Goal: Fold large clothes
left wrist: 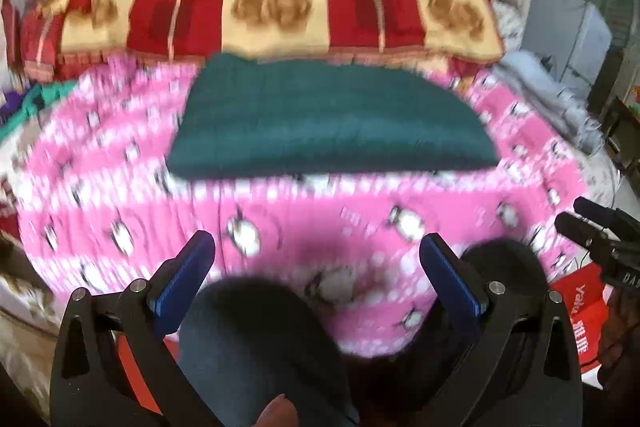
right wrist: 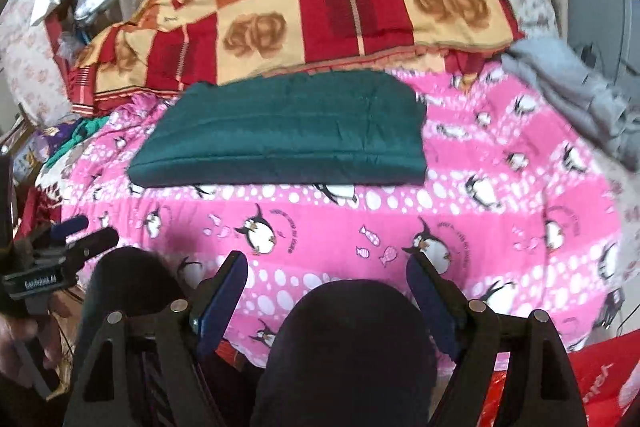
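While the folded green garment lies on the penguin bedsheet, the left gripper and right gripper hover released, holding nothing.

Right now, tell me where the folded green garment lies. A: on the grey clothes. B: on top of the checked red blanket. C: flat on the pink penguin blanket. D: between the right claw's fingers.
C: the folded green garment rests flat on the pink penguin blanket.

We see a folded green garment lying flat on the pink penguin sheet. Behind the garment lies a red checked blanket; our right gripper hovers before it, fingers spread, holding nothing.
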